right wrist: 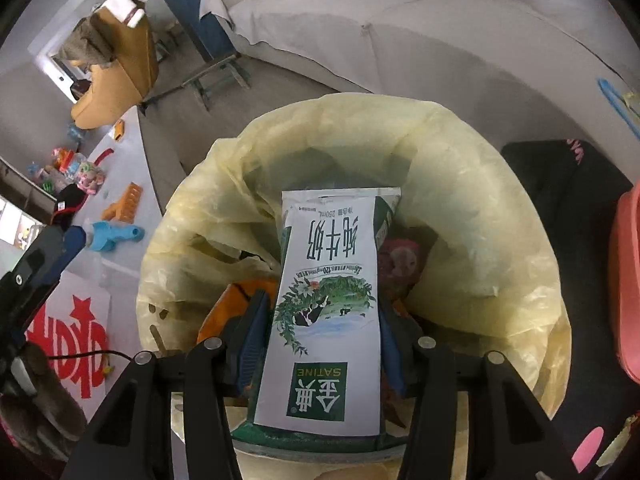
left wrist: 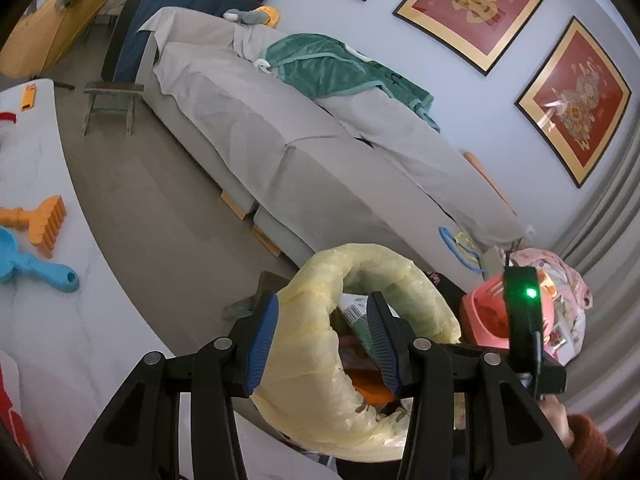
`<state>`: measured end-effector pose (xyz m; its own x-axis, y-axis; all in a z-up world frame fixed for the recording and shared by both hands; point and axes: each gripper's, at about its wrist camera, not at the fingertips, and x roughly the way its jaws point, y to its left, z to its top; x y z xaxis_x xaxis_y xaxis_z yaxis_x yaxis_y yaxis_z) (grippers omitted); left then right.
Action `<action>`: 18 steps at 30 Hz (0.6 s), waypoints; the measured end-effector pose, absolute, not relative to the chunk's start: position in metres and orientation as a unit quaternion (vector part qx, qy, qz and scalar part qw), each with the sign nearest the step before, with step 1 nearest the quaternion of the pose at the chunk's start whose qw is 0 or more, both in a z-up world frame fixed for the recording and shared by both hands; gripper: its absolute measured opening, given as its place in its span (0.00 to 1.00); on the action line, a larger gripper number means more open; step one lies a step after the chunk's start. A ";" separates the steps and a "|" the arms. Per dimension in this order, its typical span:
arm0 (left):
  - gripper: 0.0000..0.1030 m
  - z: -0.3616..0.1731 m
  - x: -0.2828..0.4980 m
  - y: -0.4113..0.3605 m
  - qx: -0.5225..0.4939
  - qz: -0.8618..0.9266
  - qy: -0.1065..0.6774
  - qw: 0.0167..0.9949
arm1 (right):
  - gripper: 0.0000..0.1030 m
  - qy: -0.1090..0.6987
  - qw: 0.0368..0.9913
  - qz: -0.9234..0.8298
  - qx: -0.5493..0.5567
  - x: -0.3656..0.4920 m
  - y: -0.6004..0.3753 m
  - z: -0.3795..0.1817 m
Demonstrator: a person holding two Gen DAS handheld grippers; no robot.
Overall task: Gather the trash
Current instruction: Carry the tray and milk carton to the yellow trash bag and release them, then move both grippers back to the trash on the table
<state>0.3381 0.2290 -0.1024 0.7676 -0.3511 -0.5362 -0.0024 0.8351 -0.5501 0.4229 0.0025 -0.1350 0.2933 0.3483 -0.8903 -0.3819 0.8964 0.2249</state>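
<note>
We see a grey sofa [left wrist: 280,128] along the wall, a green towel [left wrist: 340,68] draped over its back. A white table [left wrist: 36,184] runs along the left of the left wrist view, with an orange rake [left wrist: 40,220] and a blue scoop [left wrist: 28,264] lying on it close together.

Beside the table stands the bin [right wrist: 460,208], lined with a yellowish bag [left wrist: 312,360] rolled over its rim. Some trash already lies inside, too jumbled for us to name. A pink basket [left wrist: 484,312] sits just beyond the bin.

Our left gripper [left wrist: 324,344] hangs at the near rim with its jaws apart. The left finger [left wrist: 262,344] lies outside the rolled bag edge and the right finger [left wrist: 382,344] inside the opening, so the rim passes between them; we cannot tell whether either pad touches the plastic.

Our right gripper [right wrist: 320,340] points down into the bin. A milk carton [right wrist: 328,304] stands between its fingers, its far end reaching into the bag's mouth. The blue pads run along both sides of the carton; the right pad sits against the carton's edge, while a thin dark gap shows at the left pad [right wrist: 256,332], so we cannot tell whether the carton is gripped or released.
</note>
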 end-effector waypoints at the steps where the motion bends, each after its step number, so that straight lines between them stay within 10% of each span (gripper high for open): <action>1: 0.47 -0.103 0.338 0.230 -0.272 -0.097 0.327 0.900 | 0.54 0.541 0.809 0.229 -0.020 0.418 0.002 -0.133; 18: 0.47 -0.066 0.317 0.162 -0.214 -0.123 0.326 0.913 | 0.62 0.370 0.907 0.200 -0.031 0.330 -0.071 -0.026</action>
<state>0.3169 0.1622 -0.0656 0.7577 -0.3633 -0.5421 0.0844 0.8783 -0.4705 0.3298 -0.0714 -0.0261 0.6463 0.3391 -0.6836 -0.3847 0.9184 0.0919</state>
